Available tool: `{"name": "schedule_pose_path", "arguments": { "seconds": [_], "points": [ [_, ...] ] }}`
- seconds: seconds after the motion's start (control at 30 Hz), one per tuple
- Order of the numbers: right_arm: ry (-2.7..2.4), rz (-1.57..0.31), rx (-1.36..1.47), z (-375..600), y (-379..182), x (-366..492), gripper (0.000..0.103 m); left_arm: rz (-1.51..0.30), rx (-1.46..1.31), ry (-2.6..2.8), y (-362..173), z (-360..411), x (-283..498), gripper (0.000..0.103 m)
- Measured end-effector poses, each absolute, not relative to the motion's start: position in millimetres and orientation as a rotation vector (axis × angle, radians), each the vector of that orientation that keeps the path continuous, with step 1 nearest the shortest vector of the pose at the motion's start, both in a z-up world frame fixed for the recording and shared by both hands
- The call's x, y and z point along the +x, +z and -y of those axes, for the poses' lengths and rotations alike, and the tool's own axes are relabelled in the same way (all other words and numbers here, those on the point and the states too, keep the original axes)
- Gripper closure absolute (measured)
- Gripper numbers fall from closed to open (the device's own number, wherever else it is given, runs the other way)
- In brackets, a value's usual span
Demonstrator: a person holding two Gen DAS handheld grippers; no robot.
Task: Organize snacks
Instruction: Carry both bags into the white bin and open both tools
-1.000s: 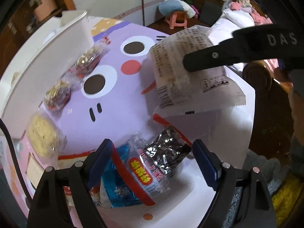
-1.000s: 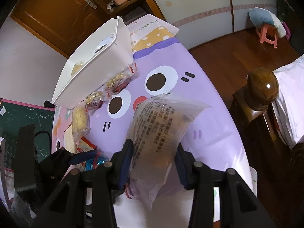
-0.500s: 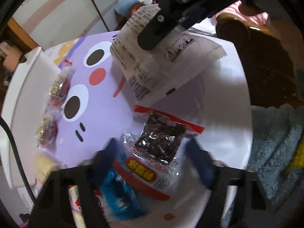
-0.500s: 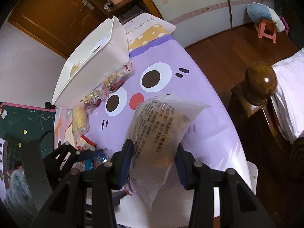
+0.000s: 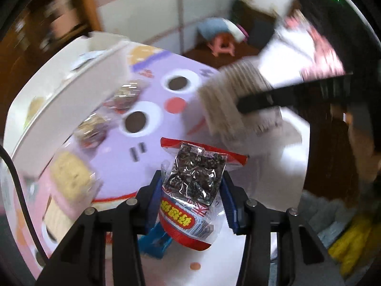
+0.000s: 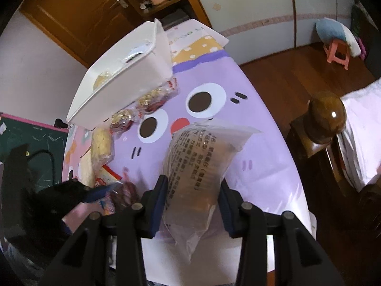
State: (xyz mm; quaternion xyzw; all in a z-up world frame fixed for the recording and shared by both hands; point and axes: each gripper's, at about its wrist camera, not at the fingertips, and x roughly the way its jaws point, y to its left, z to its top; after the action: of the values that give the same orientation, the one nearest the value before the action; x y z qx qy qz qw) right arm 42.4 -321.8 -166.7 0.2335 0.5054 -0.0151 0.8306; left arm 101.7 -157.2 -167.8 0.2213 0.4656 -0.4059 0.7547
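Our left gripper, whose jaws have just closed, now grips one red-edged snack packet lifted off the purple table, our right gripper clamps one clear printed bag, and three wrapped snacks lie beside the white bin.
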Motion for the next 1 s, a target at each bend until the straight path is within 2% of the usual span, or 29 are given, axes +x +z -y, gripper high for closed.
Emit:
{"name": "schedule_pose_path", "arguments": {
  "seconds": [0.23,0.63,0.87,1.0],
  "points": [
    [0.019,-0.978,0.393,291.4,-119.9,54.4,0.063,-0.983,0.325,-0.697,-111.0,106.5,135.6,0.058],
    [0.046,-0.693,0.191,244.2,-4.8,117.1,0.063,-0.76,0.163,-0.421,13.8,53.2,215.4,0.058],
    [-0.007,-0.583,0.144,235.0,41.1,178.1,0.063,-0.711,0.162,-0.276,49.0,38.8,272.6,0.058],
    [-0.023,-0.571,0.154,229.6,47.0,214.3,0.063,-0.724,0.157,-0.217,47.9,37.2,308.8,0.058]
  ]
}}
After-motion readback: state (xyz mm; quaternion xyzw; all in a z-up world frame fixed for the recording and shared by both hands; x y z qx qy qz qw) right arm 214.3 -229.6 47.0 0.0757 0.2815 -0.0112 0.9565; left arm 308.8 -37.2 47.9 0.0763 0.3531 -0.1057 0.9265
